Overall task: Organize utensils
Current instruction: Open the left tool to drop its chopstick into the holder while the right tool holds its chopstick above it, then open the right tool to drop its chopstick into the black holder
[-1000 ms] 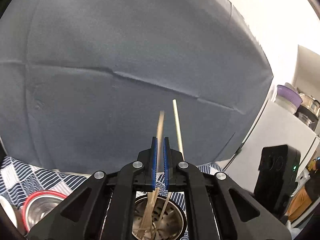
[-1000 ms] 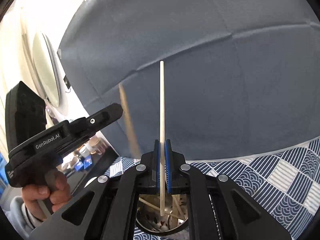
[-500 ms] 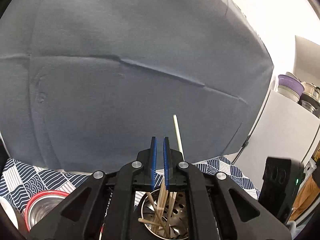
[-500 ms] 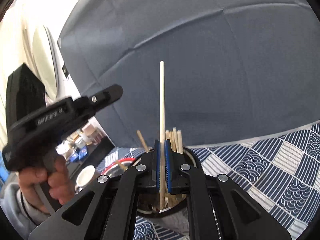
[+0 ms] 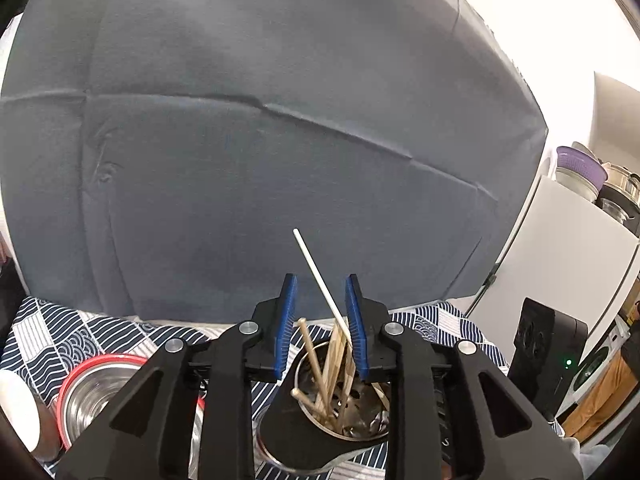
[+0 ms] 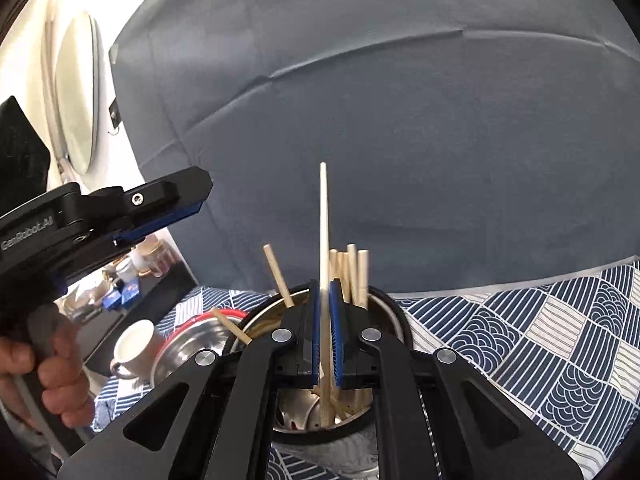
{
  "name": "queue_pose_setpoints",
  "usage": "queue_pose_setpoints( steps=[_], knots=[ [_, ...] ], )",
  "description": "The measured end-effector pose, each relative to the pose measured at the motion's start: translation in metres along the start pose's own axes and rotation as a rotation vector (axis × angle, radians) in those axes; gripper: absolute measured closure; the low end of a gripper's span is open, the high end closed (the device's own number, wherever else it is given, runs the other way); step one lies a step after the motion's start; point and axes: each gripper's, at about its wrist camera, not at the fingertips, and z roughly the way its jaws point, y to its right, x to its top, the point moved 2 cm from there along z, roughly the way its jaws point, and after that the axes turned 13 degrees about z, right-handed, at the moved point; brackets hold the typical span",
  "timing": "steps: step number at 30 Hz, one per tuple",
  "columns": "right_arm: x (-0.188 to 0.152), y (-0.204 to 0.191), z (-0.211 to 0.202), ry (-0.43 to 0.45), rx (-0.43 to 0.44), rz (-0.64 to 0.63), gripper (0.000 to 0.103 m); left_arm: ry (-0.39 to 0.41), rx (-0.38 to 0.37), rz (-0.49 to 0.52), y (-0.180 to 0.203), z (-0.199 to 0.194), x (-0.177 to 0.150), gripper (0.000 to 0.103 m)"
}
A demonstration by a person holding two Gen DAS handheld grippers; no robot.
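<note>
Right gripper sits nearest, right above a metal cup. Its blue pads are nearly together w/ a pale chopstick between them. The stick stands upright, lower end down inside the cup, top well above the fingers. Can't tell if the pads are truly clamping it or just flanking it; gap looks a bit wider than the stick.

Left gripper is spread wide, nothing held. Same cup shows below and between its fingers, w/ a bunch of wooden chopsticks leaning inside. The pale chopstick rises tilted to the left between the open pads, passing close to the right pad; contact unclear.

From the right cam, the wooden chopsticks poke up just behind the fingers; one leans left, another lies low over the rim.

Left of the cup, touching or just beside it: a steel bowl w/ red rim. Next to that, a white mug. Left gripper body and the hand on its handle are at the left edge of that view.

All sit on a navy/white patterned cloth. Behind it, a creased grey backdrop. Far right in left cam: white fridge w/ pots on top.
</note>
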Motion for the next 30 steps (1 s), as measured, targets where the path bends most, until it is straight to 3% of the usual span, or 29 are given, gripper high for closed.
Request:
queue_pose_setpoints(
  steps=[12, 13, 14, 15, 21, 22, 25, 26, 28, 30],
  knots=[
    [-0.013, -0.01, -0.001, -0.088, -0.101, -0.11, 0.096, -0.031, 0.02, -0.045, -0.011, -0.014, -0.012, 0.073],
    [-0.012, -0.009, -0.002, -0.091, -0.114, -0.112, 0.091, -0.031, 0.017, -0.045, -0.01, -0.014, -0.012, 0.072],
    [-0.012, -0.008, -0.003, -0.096, -0.12, -0.11, 0.077, -0.032, 0.014, -0.047, -0.009, -0.015, -0.011, 0.072],
    [-0.011, -0.007, -0.005, -0.097, -0.122, -0.109, 0.07, -0.034, 0.013, -0.048, -0.007, -0.016, -0.011, 0.07],
    [-0.004, -0.002, -0.03, -0.055, -0.121, -0.097, 0.062, -0.044, 0.024, -0.032, -0.001, -0.022, -0.009, 0.063],
    [-0.003, -0.001, -0.035, -0.051, -0.126, -0.097, 0.055, -0.046, 0.027, -0.034, -0.001, -0.024, -0.009, 0.061],
    [-0.002, 0.004, -0.043, -0.056, -0.14, -0.078, 0.034, -0.06, 0.045, -0.052, 0.0, -0.026, -0.01, 0.044],
    [-0.002, 0.006, -0.047, -0.055, -0.142, -0.072, 0.031, -0.059, 0.046, -0.056, 0.0, -0.029, -0.012, 0.043],
    [-0.003, 0.009, -0.051, -0.064, -0.155, -0.068, 0.024, -0.072, 0.067, -0.055, 0.001, -0.031, -0.015, 0.027],
    [-0.006, 0.011, -0.054, -0.067, -0.173, -0.069, 0.019, -0.083, 0.078, -0.055, 0.002, -0.034, -0.02, 0.02]
  ],
)
